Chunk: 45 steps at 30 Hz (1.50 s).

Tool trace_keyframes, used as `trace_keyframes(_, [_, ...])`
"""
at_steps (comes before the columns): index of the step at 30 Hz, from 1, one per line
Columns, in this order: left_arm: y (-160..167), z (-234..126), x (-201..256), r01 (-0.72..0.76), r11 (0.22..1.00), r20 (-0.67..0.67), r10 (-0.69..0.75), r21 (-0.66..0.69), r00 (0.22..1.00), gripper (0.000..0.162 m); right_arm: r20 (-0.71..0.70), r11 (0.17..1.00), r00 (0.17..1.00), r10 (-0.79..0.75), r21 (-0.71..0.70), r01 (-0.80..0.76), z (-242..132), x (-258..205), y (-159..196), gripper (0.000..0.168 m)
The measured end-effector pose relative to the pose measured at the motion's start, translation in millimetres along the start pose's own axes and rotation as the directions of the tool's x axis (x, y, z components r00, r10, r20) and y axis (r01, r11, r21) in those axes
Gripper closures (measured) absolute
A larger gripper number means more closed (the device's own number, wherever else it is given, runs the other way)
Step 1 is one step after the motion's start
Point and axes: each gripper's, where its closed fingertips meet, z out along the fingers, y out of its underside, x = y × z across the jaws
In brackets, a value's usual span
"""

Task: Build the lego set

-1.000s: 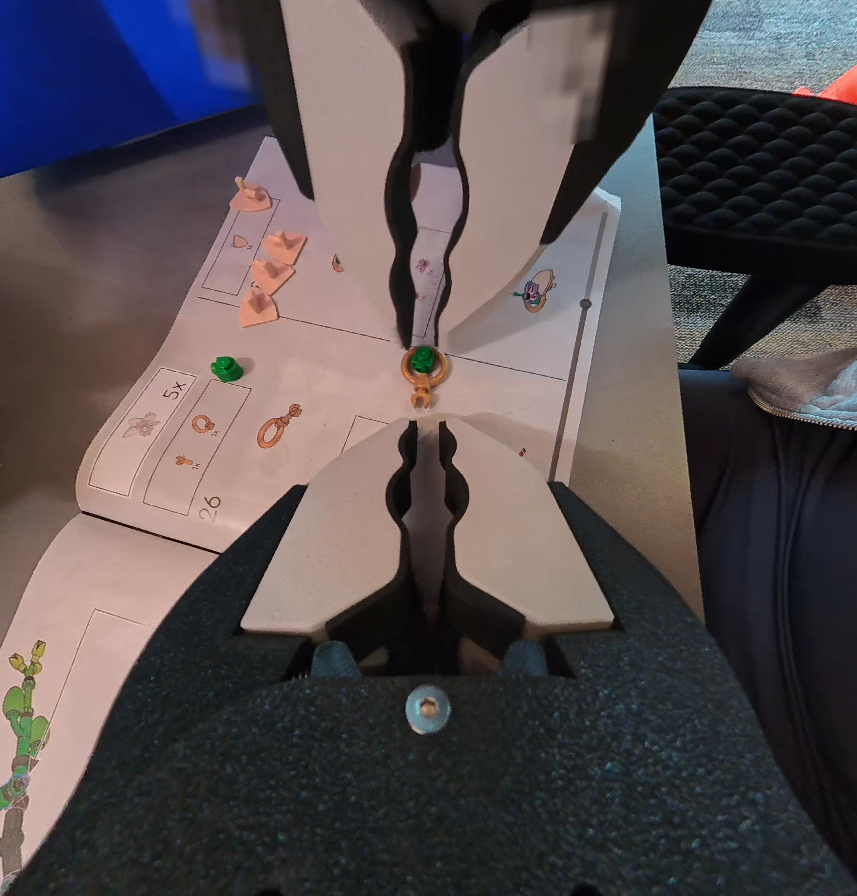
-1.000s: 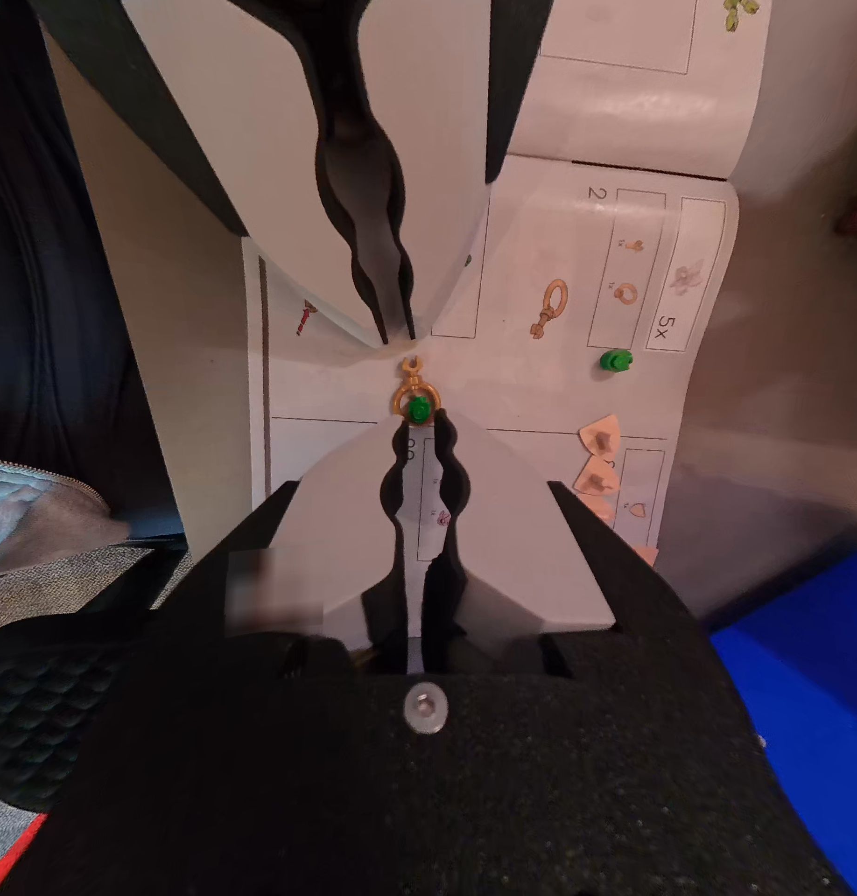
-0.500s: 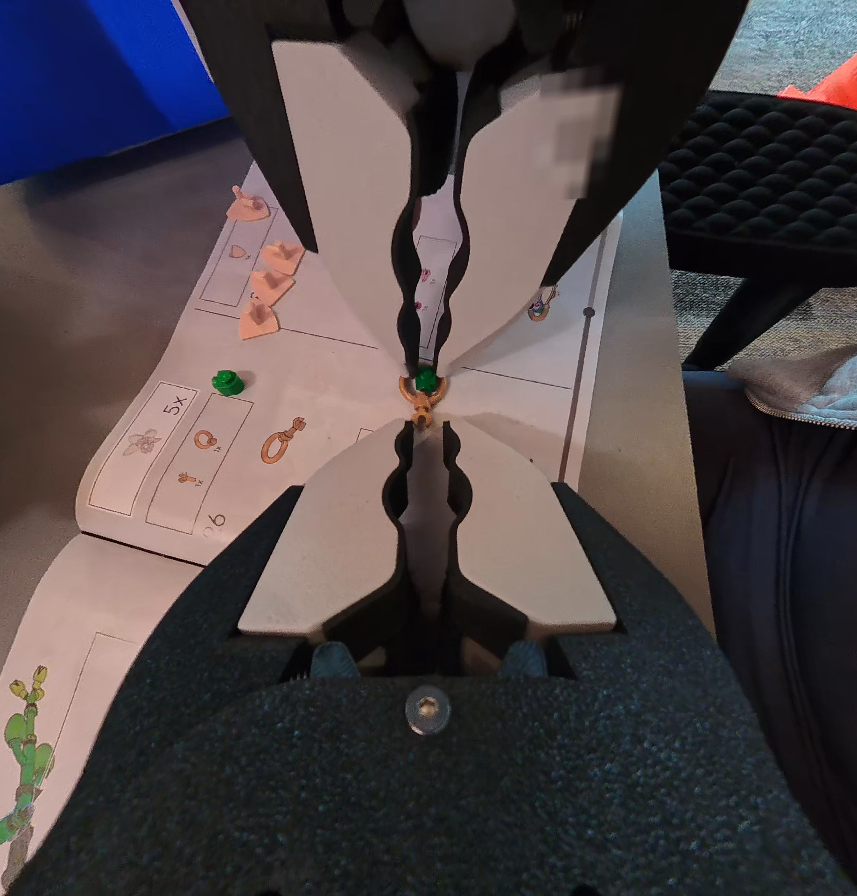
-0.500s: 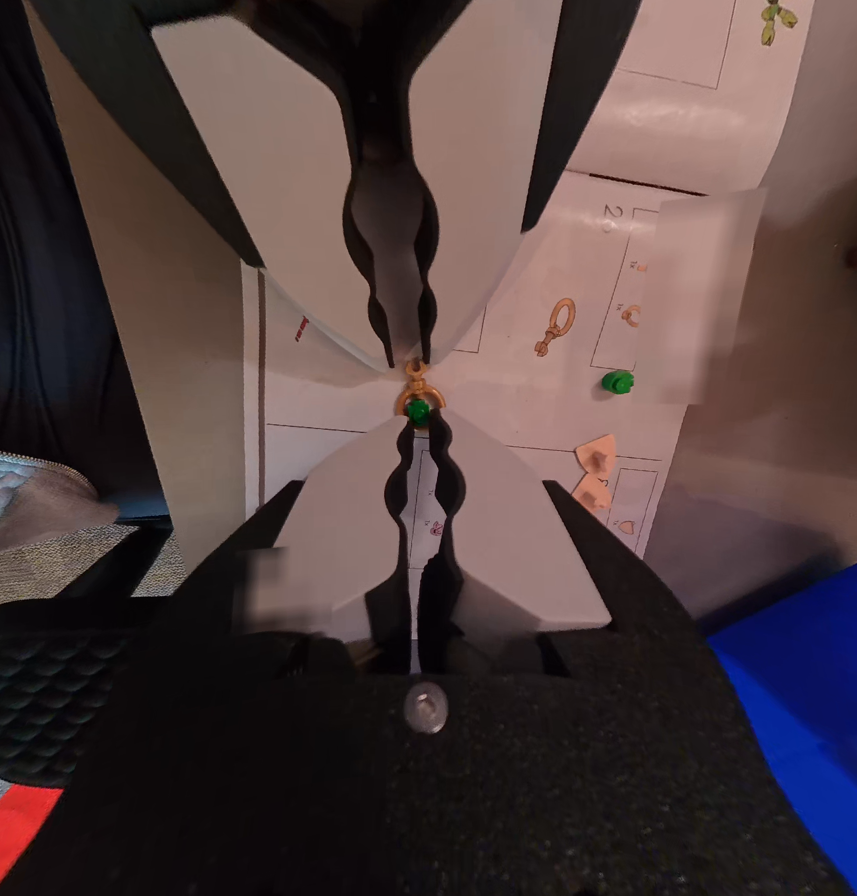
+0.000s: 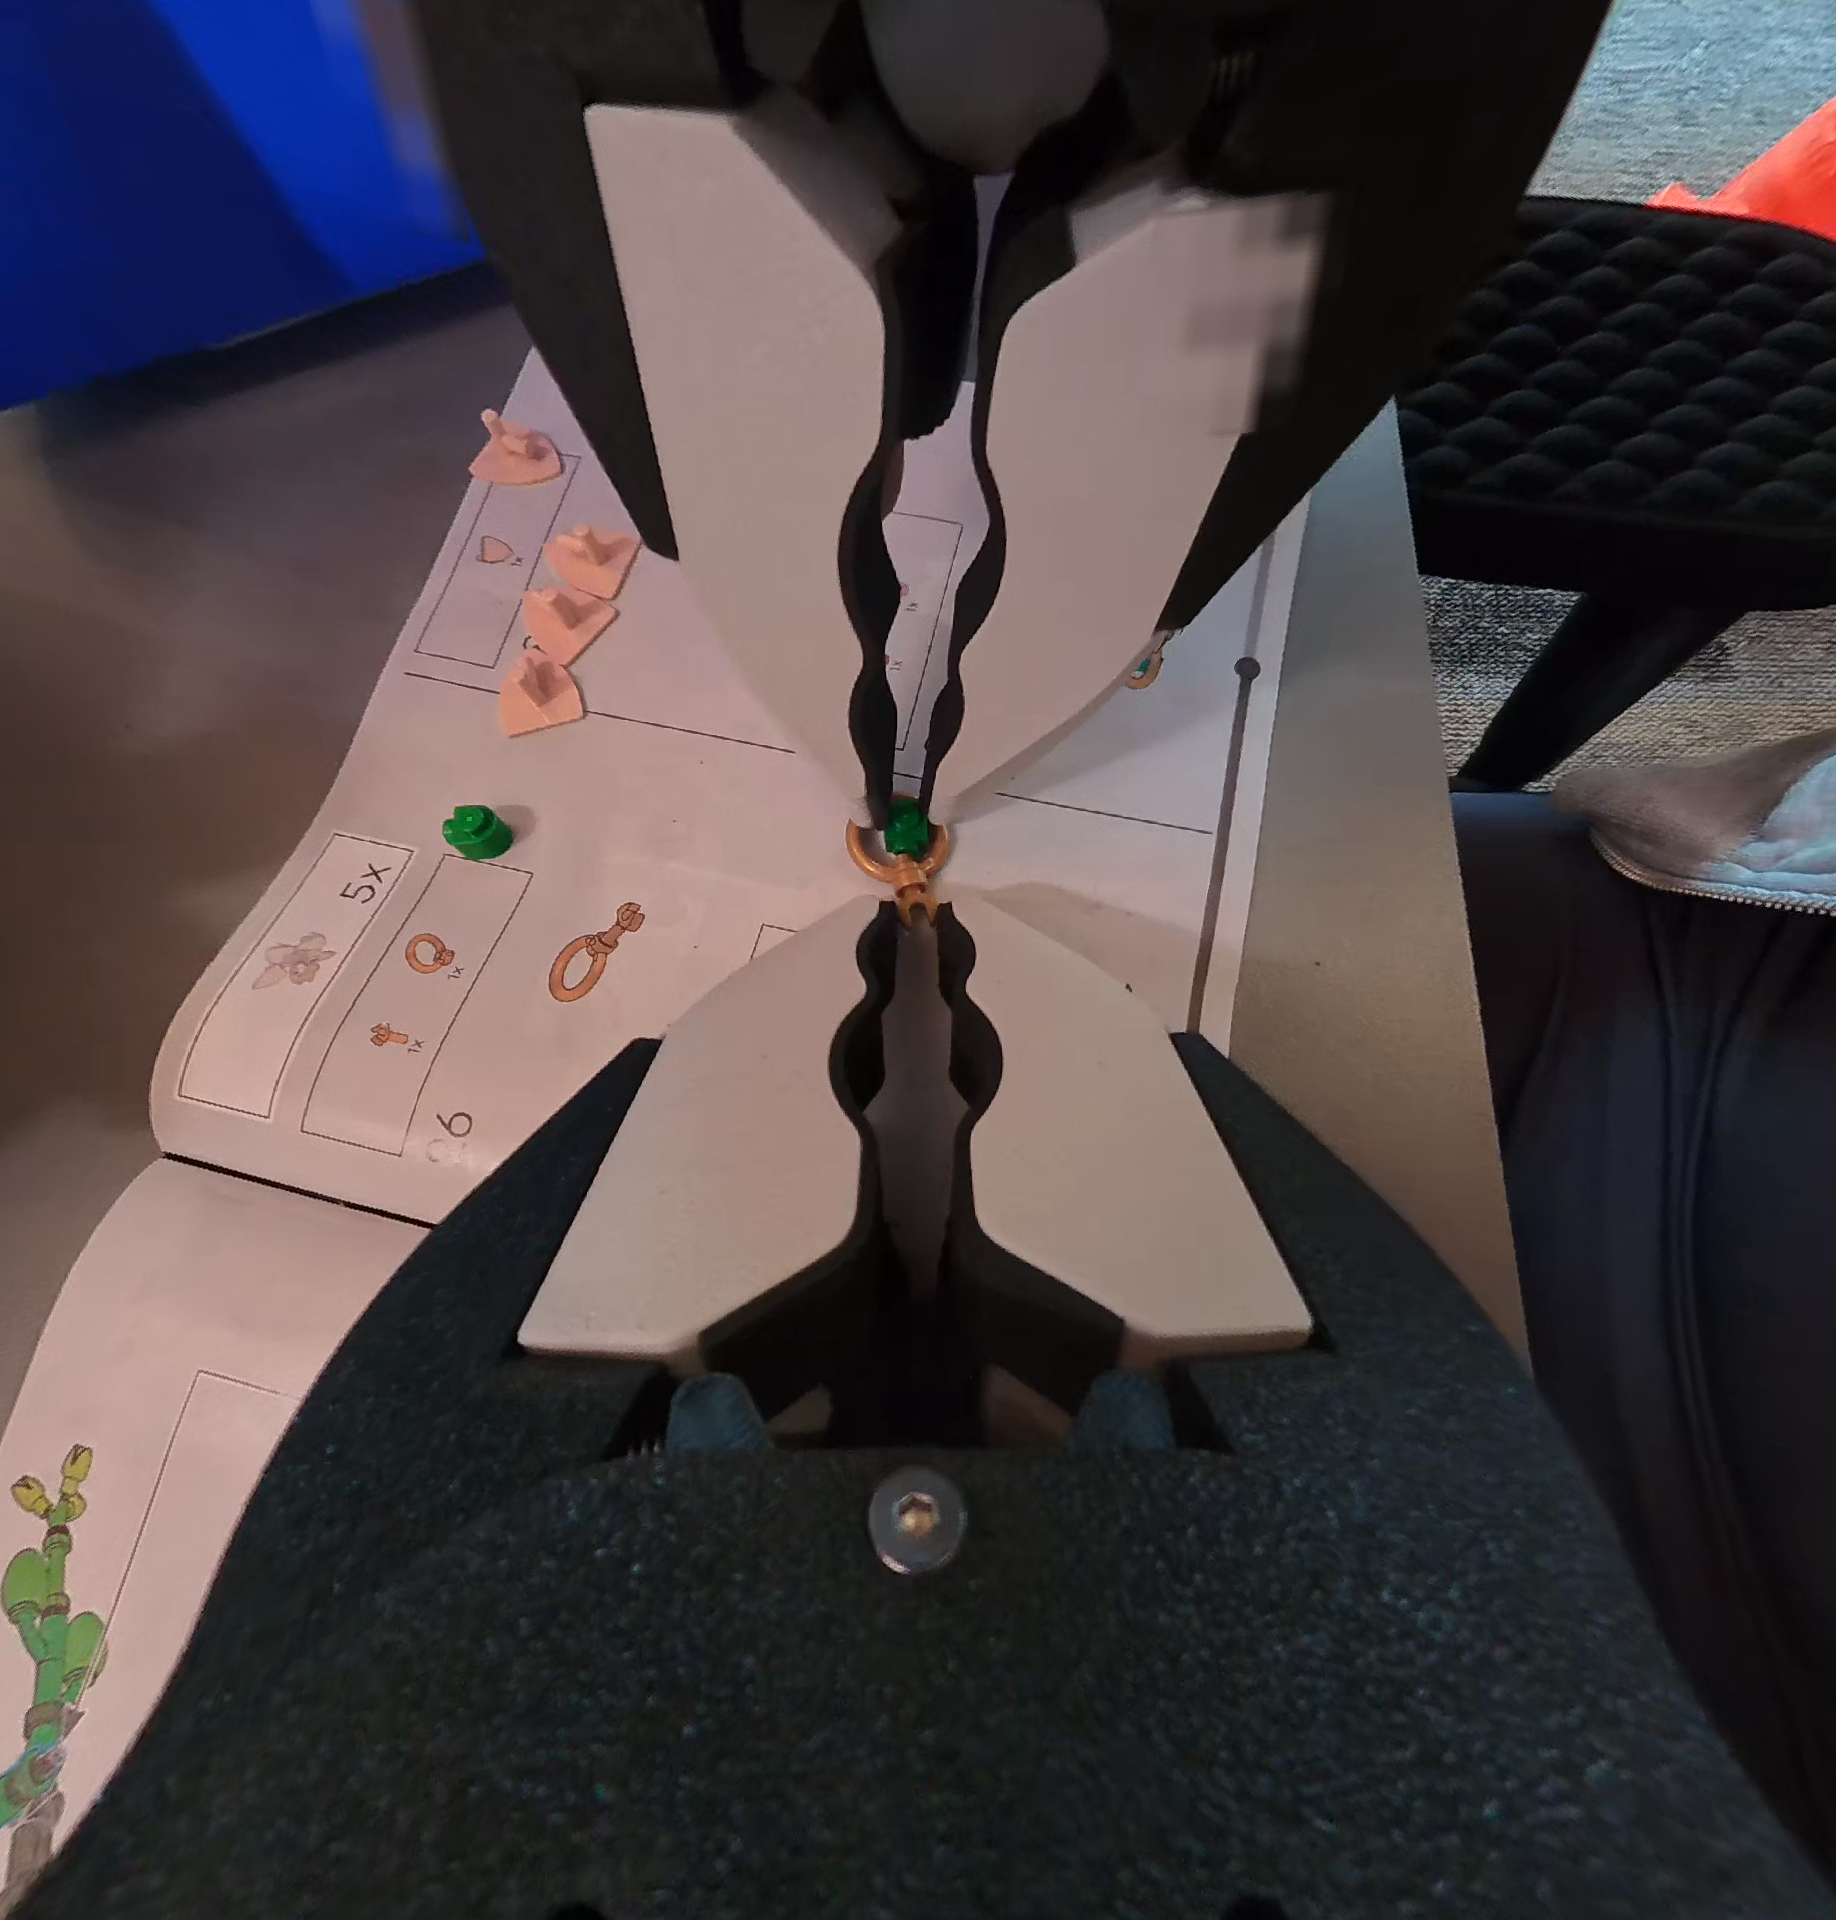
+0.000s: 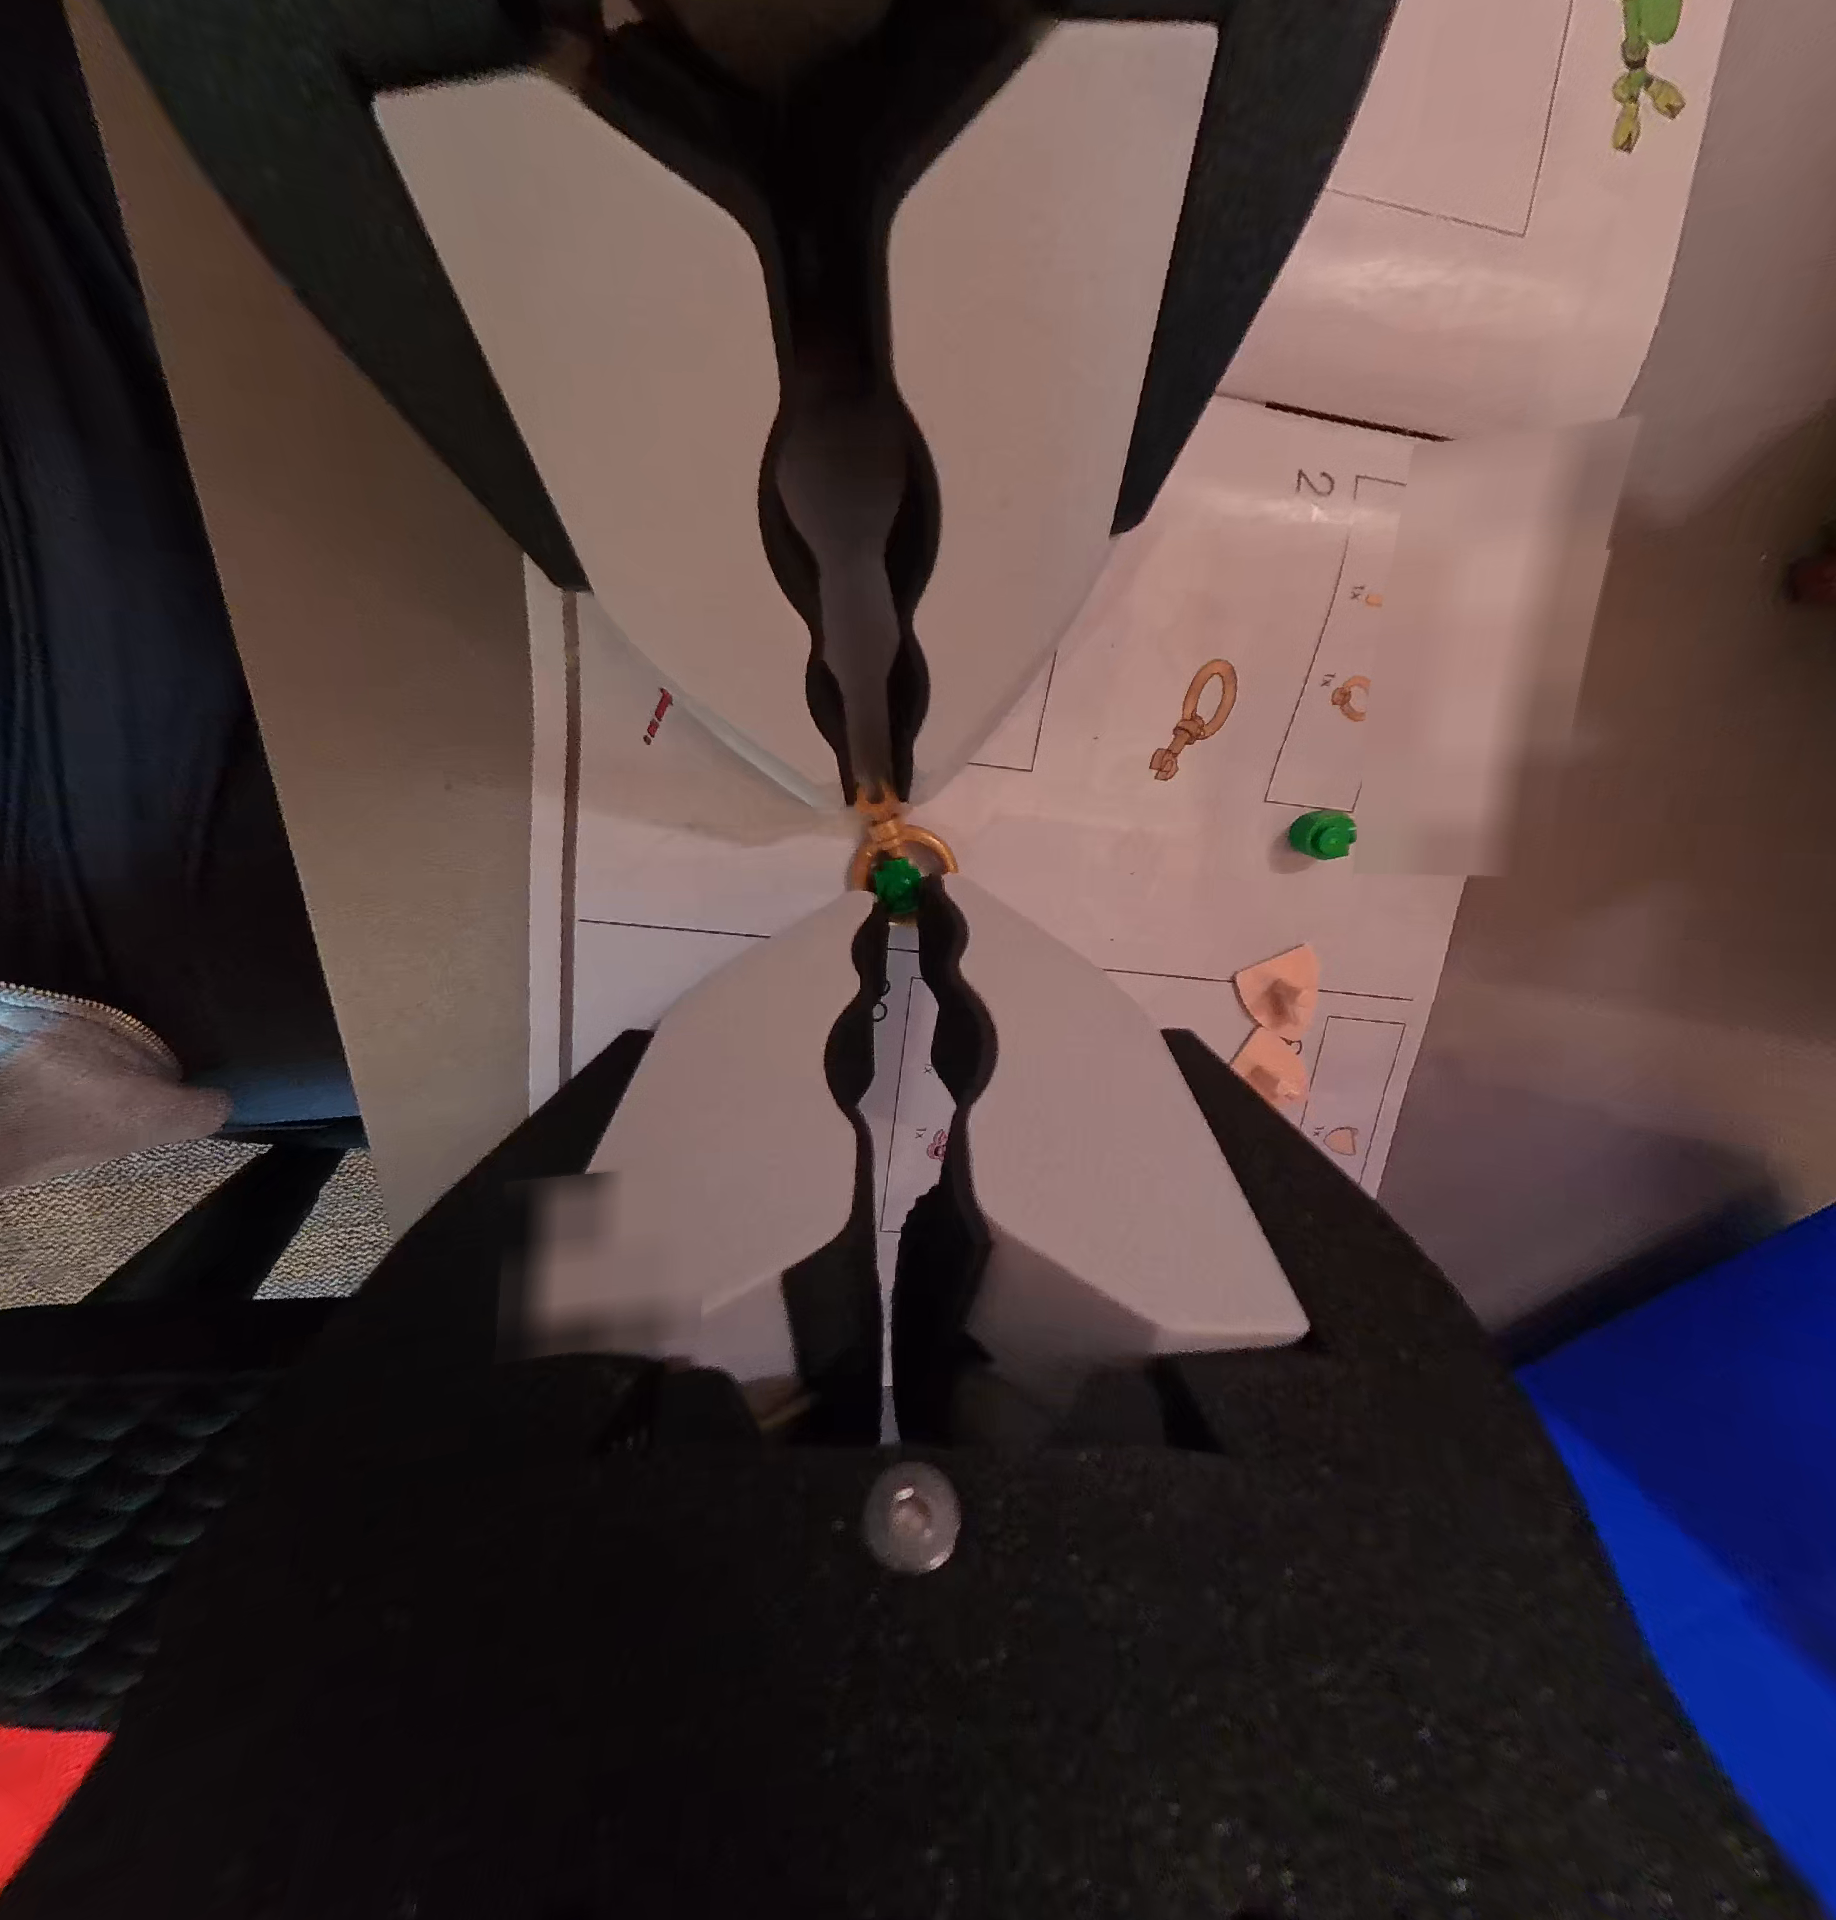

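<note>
You are seating the green stud [image 5: 908, 828] into the gold ring [image 5: 890, 854], held above the booklet [image 5: 685, 810]. Your left gripper [image 5: 909, 914] fingers pinch the ring's clip; your right gripper [image 6: 898, 902] fingers clamp the stud. Next, press them squarely together, gently.

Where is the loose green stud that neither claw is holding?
The loose green stud lies on the open instruction booklet, left of both claws in the left wrist view, below the pink petal pieces and beside the printed parts box.
</note>
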Motion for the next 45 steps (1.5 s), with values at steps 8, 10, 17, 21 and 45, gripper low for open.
trace_keyframes(8, [-0.4, 0.3, 0.4, 0.005, 1.000, -0.006, -0.005, 0.002, 1.000, 0.156, -0.083, 0.991, 0.988, -0.130, 0.000, 0.130, 0.1, 6.6, -1.6, 0.163])
trace_keyframes(10, [-0.1, 0.4, 0.3, 0.004, 1.000, -0.005, -0.004, 0.001, 1.000, 0.156, -0.092, 0.981, 0.977, -0.192, 0.004, 0.193, 0.2, 6.3, -2.2, 0.163])
trace_keyframes(17, [-0.3, -0.2, 1.1, 0.008, 1.000, -0.005, -0.008, 0.002, 1.000, 0.156, -0.023, 0.945, 0.945, -0.327, -0.011, 0.327, -0.6, 5.5, 2.2, 0.168])
trace_keyframes(21, [-0.4, -0.2, 1.0, 0.008, 1.000, -0.005, -0.008, 0.002, 1.000, 0.156, 0.018, 0.951, 0.951, -0.308, -0.010, 0.308, -0.6, 7.8, 4.9, 0.168])
trace_keyframes(45, [-0.2, 0.0, 0.3, 0.010, 1.000, -0.006, -0.010, 0.001, 1.000, 0.156, -0.172, 0.749, 0.763, 0.623, 0.414, -0.518, -4.4, 0.9, 0.2, 0.158])
